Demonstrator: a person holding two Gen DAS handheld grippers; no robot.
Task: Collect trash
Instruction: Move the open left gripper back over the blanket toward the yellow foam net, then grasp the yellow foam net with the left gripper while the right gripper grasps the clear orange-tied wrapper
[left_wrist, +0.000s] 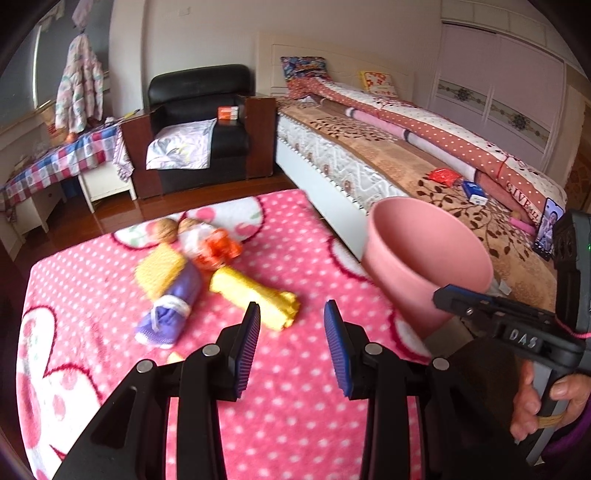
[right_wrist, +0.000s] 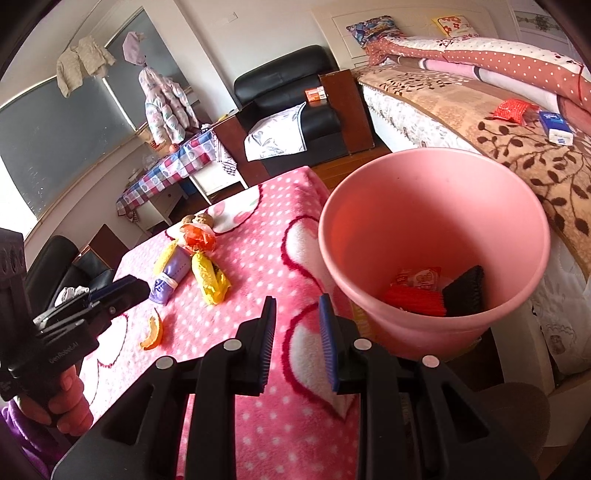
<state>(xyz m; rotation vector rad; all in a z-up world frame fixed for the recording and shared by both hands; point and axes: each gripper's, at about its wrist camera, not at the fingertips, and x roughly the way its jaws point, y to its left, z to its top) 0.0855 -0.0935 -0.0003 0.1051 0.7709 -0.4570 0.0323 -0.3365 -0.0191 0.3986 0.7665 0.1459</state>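
Pink fleece with white dots covers the counter (left_wrist: 280, 424), a soft surface that keeps the scattered rubbish where it lies. Toward the far end sits a loose cluster of trash: a yellow wrapper (left_wrist: 255, 297), a purple packet (left_wrist: 171, 314) touching a pale yellow piece, a crumpled orange-and-white wrapper (left_wrist: 212, 245) and two walnuts (left_wrist: 166, 230) just beyond. An orange peel (right_wrist: 152, 332) lies apart from the cluster, nearer the person.

At the counter's right edge, beside the bed (left_wrist: 406, 162), a pink bin (right_wrist: 436, 236) appears tipped toward the person, its mouth easy to reach. It already holds a red wrapper, a printed packet and something black, so part of the collecting seems done.

Both claws are empty. The left claw (left_wrist: 291, 339) hangs over the fleece with its blue pads about half apart, nothing between them, aimed toward the yellow wrapper; this looks like an approach for the next pick. The right claw (right_wrist: 297, 343) has a narrower gap, also holding nothing, and sits next to the bin's near wall, perhaps to steady it, though no contact shows.
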